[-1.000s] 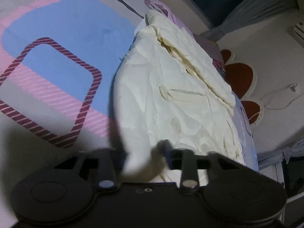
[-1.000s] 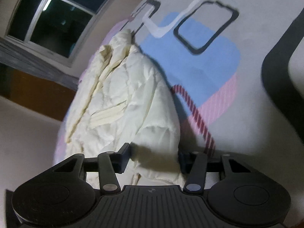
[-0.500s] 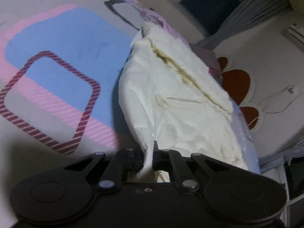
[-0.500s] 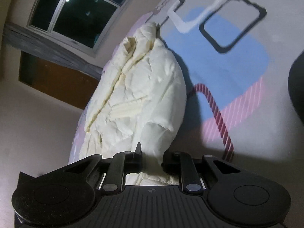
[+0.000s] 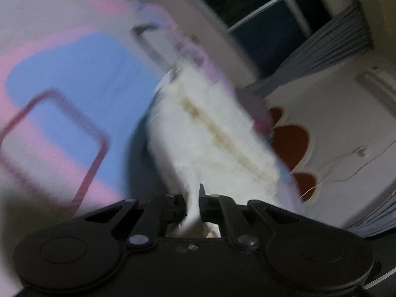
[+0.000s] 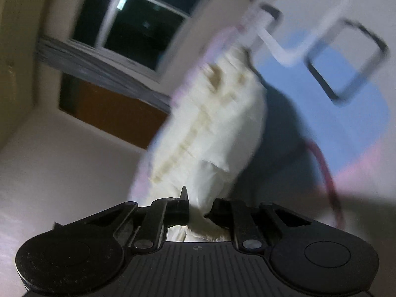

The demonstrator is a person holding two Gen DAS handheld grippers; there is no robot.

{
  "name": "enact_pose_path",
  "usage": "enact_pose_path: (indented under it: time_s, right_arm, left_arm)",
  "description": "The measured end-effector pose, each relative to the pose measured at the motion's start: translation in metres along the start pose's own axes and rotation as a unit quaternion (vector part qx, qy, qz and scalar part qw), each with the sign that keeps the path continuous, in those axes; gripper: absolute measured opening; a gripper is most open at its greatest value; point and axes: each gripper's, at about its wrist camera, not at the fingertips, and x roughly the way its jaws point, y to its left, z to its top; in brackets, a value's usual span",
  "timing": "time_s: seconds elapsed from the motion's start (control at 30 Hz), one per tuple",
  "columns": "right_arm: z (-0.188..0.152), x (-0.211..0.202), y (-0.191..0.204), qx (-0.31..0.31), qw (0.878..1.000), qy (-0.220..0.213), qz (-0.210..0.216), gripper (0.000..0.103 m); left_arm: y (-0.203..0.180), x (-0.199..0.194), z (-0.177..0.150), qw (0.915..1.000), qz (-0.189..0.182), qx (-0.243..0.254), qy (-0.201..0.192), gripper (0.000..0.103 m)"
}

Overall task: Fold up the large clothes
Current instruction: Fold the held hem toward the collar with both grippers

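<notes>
The cream puffy jacket (image 5: 210, 133) lay on a bed with a bedsheet (image 5: 74, 74) that had big shapes on it. The sheet was pale, with a blue patch, pink parts and a dark red striped outline like a rounded square (image 5: 81, 133). In the right wrist view the sheet (image 6: 346, 113) also showed a dark square outline (image 6: 346, 59) and a white one (image 6: 297, 24) farther up. The jacket (image 6: 212, 128) made a dark shadow on the blue patch beside it.

The left gripper (image 5: 193, 205) was pinched tight on a fold of the jacket's near edge, and the cloth stood up between its two fingers. The right gripper (image 6: 198, 208) was also closed on a thick bunch of the jacket at the near end. The jacket's near end was lifted and it ran away from both grippers toward the far side of the bed. A seam line ran down its middle.

Both views were blurry.

Past the bed was a window (image 6: 128, 24) with white bars, and it was dark outside. A gray curtain (image 5: 329, 47) hung by the window. The wall (image 6: 49, 148) was pale. Under the window, the right wrist view showed a brown wooden panel (image 6: 109, 113). Beside the bed, the left wrist view showed a pale thing with round dark red patches (image 5: 289, 141) and a thin white cord (image 5: 346, 163).
</notes>
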Motion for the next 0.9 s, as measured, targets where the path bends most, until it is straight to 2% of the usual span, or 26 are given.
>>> enact_pose_path:
  time_s: [0.17,0.33,0.5,0.63,0.7,0.73,0.77,0.8,0.83,0.87,0.9]
  right_arm:
    - [0.066,0.028,0.037,0.012,0.998,-0.065,0.01,0.012]
    - [0.152,0.092,0.058,0.039,0.995,-0.087,0.031,0.012]
    - [0.234,0.167,0.05,0.073,0.994,-0.085,0.007,0.012]
    - [0.278,0.236,0.005,0.133,0.988,-0.07,-0.037,0.012]
    - [0.29,0.266,-0.023,0.159,0.984,-0.063,-0.055,0.013]
    - [0.294,0.275,-0.035,0.167,0.982,-0.059,-0.058,0.016]
    - [0.296,0.284,-0.049,0.171,0.982,-0.053,-0.051,0.024]
    - [0.298,0.289,-0.061,0.176,0.982,-0.053,-0.037,0.056]
    - [0.3,0.291,-0.068,0.176,0.982,-0.065,-0.033,0.09]
    - [0.302,0.289,-0.071,0.169,0.981,-0.084,-0.037,0.095]
    - [0.305,0.285,-0.075,0.164,0.98,-0.103,-0.04,0.095]
  left_arm:
    - [-0.045,0.022,0.067,0.9968,-0.059,0.02,-0.051,0.004]
    - [-0.078,0.091,0.144,0.9933,-0.088,0.024,-0.07,0.004]
    - [-0.081,0.178,0.216,0.9953,-0.077,0.007,-0.057,0.004]
    - [-0.069,0.248,0.255,0.999,-0.038,-0.001,-0.022,0.004]
    - [-0.055,0.28,0.264,0.9998,-0.018,0.005,-0.01,0.008]
    - [-0.043,0.294,0.267,0.9998,-0.017,-0.006,-0.004,0.017]
    - [-0.031,0.306,0.27,0.9996,-0.017,-0.025,0.0,0.025]
    - [-0.019,0.319,0.276,0.9988,-0.02,-0.045,0.002,0.031]
    - [-0.011,0.326,0.278,0.9979,-0.025,-0.06,-0.004,0.046]
    - [-0.003,0.33,0.279,0.9972,-0.023,-0.069,-0.018,0.062]
    - [0.001,0.331,0.284,0.9968,-0.013,-0.071,-0.037,0.07]
